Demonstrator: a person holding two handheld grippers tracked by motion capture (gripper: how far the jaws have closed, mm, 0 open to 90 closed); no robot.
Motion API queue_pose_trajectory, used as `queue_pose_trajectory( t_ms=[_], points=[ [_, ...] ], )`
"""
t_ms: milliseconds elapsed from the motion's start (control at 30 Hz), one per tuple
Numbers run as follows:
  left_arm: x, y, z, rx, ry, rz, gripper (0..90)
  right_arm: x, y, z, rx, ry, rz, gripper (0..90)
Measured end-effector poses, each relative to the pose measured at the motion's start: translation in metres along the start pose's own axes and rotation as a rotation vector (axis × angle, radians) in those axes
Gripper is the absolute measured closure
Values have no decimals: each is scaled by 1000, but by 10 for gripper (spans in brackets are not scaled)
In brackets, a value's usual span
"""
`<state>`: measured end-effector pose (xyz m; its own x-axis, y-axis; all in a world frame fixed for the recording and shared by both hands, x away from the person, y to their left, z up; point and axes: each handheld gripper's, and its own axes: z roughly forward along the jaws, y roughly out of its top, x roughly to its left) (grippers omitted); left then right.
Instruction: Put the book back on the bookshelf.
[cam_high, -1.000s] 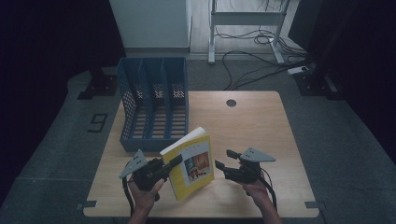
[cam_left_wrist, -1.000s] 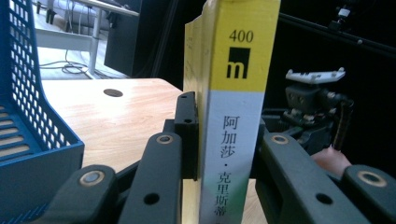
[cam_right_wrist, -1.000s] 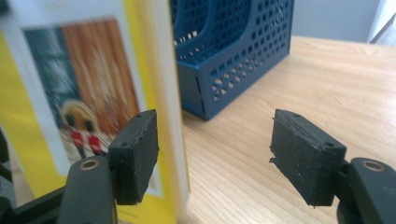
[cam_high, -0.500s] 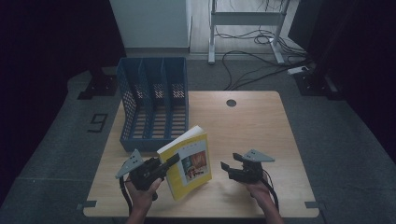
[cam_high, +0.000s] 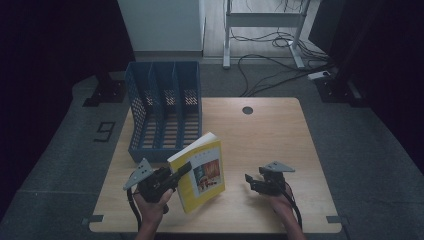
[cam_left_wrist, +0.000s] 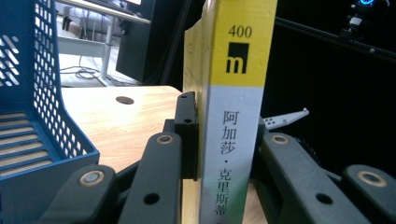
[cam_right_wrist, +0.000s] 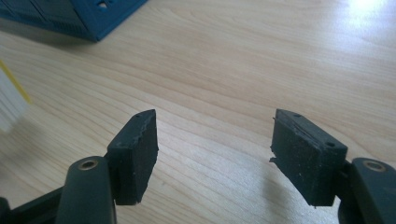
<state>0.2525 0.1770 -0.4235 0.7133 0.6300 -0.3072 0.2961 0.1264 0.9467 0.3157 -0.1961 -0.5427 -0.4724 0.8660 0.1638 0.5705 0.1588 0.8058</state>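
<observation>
A yellow and white paperback book stands tilted above the table's front, held by its spine. My left gripper is shut on the book, and in the left gripper view the spine sits clamped between the two black jaws. To the right, my right gripper rests low over the table, open, with nothing between its fingers. A corner of the book shows at the left edge of the right gripper view.
A blue three-slot file rack stands at the table's back left, just behind the book. The wooden table has a round cable hole near its far edge. Cables and desk legs lie on the floor beyond.
The right gripper has drawn back to the right, away from the book, and stands open. The left gripper keeps hold of the book, which has shifted slightly.
</observation>
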Motion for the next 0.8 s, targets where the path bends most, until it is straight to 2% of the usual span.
queue_pose_trajectory(
  t_ms=[333, 433, 800],
  points=[
    [-4, 16, 2, -3, 5, 11, 758, -3, -6, 5, 44, -45, -17, 303],
    [-4, 20, 2, -12, 7, 12, 758, -4, -7, 8, 63, -56, -9, 302],
    [-3, 30, 0, -25, 16, 4, 758, -5, -7, 9, 65, -83, -18, 309]
  ],
)
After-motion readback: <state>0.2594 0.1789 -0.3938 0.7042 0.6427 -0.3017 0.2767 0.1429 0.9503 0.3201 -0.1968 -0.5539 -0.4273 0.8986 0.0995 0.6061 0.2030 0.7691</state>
